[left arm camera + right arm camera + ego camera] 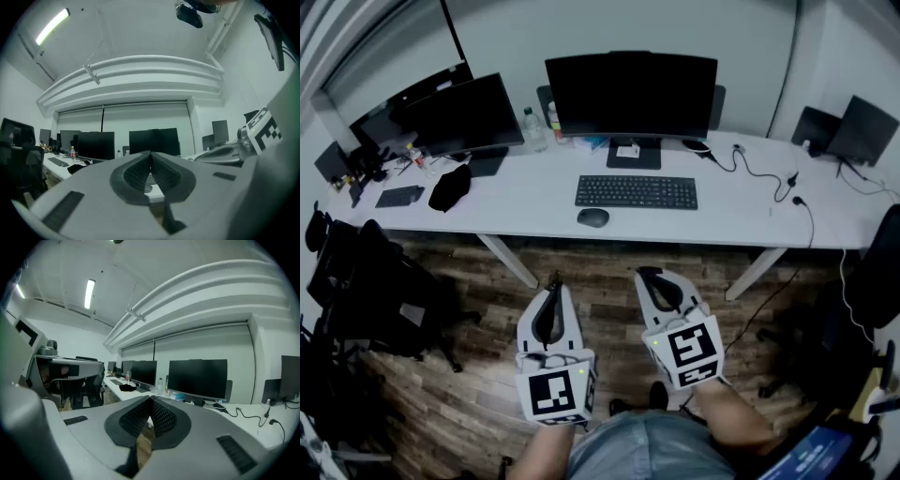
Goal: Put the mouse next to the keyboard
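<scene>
A dark mouse (593,217) lies on the white desk (525,220), just in front of the left end of the black keyboard (636,192). Both grippers hang low over the wooden floor, well short of the desk. My left gripper (552,286) is shut with nothing in it, jaws pointing toward the desk; through its jaws the keyboard and mouse show faintly in the left gripper view (150,157). My right gripper (649,276) is likewise shut and empty, its pads (161,420) meeting in the right gripper view (151,404).
A monitor (631,94) stands behind the keyboard, a second monitor (461,116) to its left with a bottle (533,128). A black cloth (450,187) and another keyboard (399,196) lie at the left. Cables (759,173) trail on the right. Office chairs (380,286) stand at the left.
</scene>
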{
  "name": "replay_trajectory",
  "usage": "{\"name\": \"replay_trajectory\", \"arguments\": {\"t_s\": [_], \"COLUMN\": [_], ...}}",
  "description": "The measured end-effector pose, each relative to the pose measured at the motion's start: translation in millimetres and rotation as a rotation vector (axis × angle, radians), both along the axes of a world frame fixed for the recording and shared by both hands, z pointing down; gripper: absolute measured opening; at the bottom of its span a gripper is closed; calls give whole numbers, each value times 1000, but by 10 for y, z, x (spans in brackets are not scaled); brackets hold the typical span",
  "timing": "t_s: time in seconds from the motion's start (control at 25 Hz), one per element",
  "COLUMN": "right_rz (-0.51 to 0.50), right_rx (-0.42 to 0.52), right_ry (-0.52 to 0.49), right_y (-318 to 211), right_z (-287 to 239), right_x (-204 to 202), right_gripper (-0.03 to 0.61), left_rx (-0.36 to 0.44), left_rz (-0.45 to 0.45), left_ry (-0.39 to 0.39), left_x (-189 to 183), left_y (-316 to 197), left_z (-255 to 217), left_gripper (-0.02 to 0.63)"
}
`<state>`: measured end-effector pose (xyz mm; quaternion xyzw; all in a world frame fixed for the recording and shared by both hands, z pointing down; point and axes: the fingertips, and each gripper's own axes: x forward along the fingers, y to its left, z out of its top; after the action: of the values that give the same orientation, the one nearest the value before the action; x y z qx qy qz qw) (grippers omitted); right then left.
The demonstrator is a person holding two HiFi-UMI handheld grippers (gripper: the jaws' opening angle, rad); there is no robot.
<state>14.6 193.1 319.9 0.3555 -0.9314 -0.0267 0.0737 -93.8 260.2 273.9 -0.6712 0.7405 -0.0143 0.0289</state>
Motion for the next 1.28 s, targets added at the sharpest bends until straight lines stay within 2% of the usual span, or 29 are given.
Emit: {"name": "replay_trajectory", "arguments": {"t_s": [0.28,0.4,0.44,0.48,0.52,0.84,1.28], "right_rz": [-4,-17,-25,-35,-39,-5,18], "right_rx": [-5,-1,-5,-10,-10,32,21], "right_ry": [-15,-61,-72,-77,-80,-58,-42], "right_y": [30,53,61,68,71,166,32], "right_z": [13,-42,-57,-64,-70,-60,1], "right_x": [-34,-71,-93,-118,-140,-314,-521], "right_gripper": [14,15,60,188,218,216,206], "left_rx": [10,13,15,17,20,51,10], "left_rz": [4,1,-1,-2,-4,9,26], "left_ry": [6,5,4,1,-2,-7,3], "left_x": [-5,-50,-71,-94,-117,-341,-574], "left_y": [15,43,55,68,82,210,51], "left_z": [-34,-45,-50,-59,-68,-26,76], "left_gripper": [5,5,5,5,5,5,5]}}
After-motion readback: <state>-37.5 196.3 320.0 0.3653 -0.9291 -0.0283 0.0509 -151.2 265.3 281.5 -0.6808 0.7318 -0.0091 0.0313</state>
